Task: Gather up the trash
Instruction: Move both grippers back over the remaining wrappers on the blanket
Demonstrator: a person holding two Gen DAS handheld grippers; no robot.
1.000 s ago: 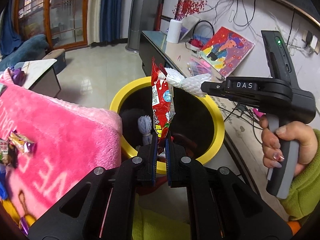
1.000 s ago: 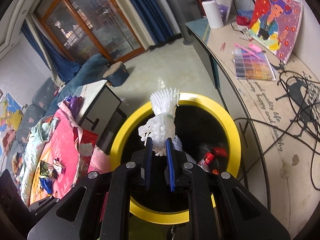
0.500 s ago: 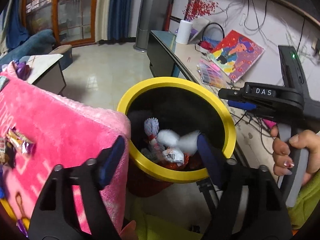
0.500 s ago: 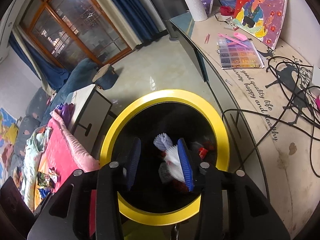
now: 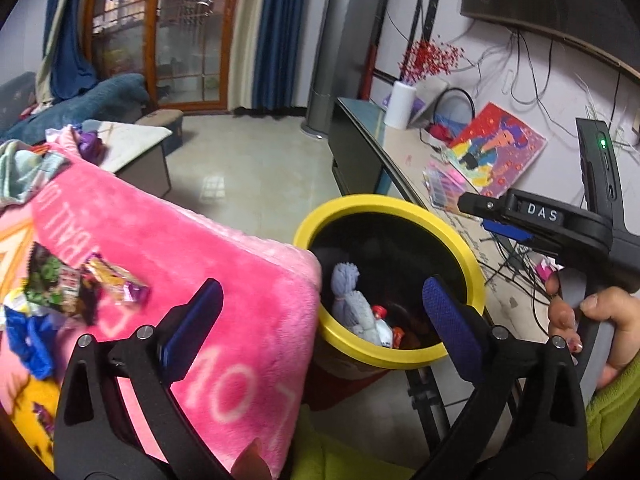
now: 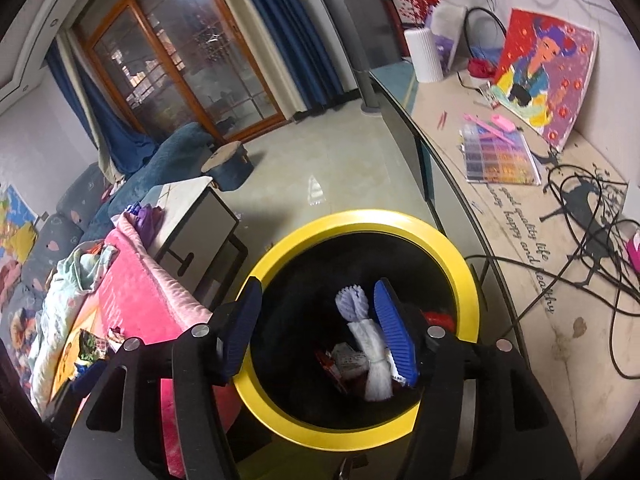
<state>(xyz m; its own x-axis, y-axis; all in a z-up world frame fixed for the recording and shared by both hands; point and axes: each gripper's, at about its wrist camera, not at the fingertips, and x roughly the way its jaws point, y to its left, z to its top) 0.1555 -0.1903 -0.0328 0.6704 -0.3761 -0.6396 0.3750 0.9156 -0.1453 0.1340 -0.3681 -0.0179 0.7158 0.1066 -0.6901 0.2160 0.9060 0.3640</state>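
Observation:
A black bin with a yellow rim (image 5: 384, 204) (image 6: 360, 220) stands below both grippers. Inside lie a white foam net (image 6: 372, 348) (image 5: 352, 304) and a red snack wrapper (image 6: 332, 364) (image 5: 396, 334). My left gripper (image 5: 324, 320) hovers over the bin's left edge and the pink blanket, its jaws opening wide with nothing between them. Above the bin mouth, my right gripper (image 6: 320, 332) (image 5: 480, 216) is opening too and holds nothing. Several loose candy wrappers (image 5: 108, 284) lie on the blanket at the left.
The pink blanket (image 5: 224, 264) butts against the bin's left side. A low cabinet top (image 6: 520, 216) on the right carries cables, a bead tray and a painting. A white side table (image 6: 192, 208) and blue sofa stand behind. A hand (image 5: 592, 312) in a green sleeve grips the right handle.
A second ago the left gripper was shut on the red wrapper and the right on the foam net, both above the bin. Both opened; the two pieces now lie in the bin. The left gripper swung left.

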